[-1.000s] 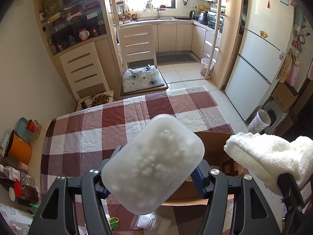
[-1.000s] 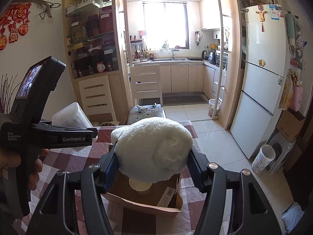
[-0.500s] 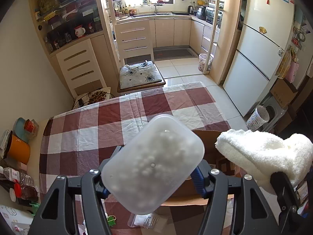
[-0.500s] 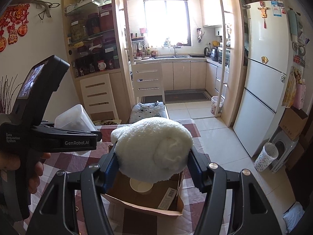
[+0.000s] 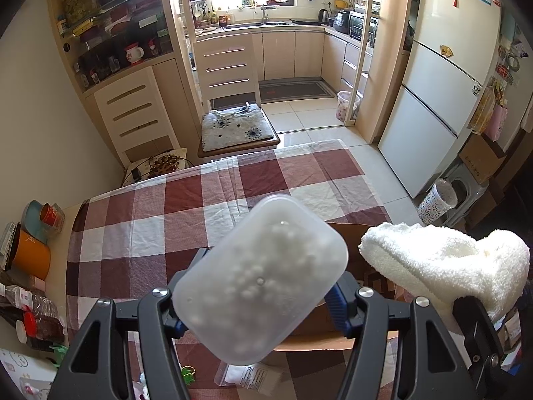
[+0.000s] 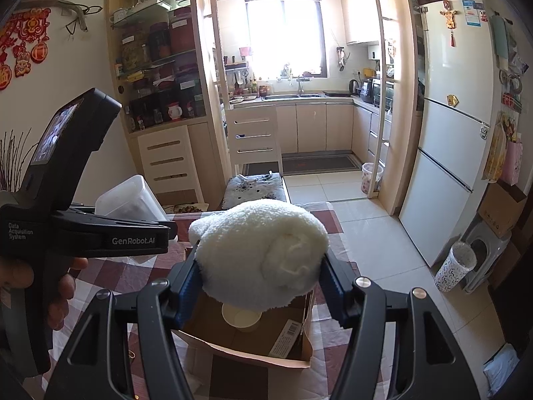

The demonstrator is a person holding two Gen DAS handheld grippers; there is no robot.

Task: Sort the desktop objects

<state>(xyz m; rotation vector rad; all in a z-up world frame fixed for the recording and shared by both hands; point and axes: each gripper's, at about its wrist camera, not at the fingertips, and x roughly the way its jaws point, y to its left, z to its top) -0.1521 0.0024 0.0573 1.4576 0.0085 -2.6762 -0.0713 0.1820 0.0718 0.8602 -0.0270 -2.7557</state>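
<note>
My left gripper is shut on a frosted white plastic box with small white beads inside, held high above the checked tablecloth. My right gripper is shut on a rolled white fluffy towel, held above an open cardboard box that has a paper cup in it. In the left wrist view the towel is to the right and the cardboard box lies partly hidden below. In the right wrist view the plastic box is at the left.
An orange tin, jars and bottles line the table's left edge. A clear packet lies on the cloth near me. A chair with a cushion stands at the far end. A fridge stands at the right.
Both grippers have risen and tilted slightly, so the table sits lower in view. The grips on the plastic box and the towel are unchanged.
</note>
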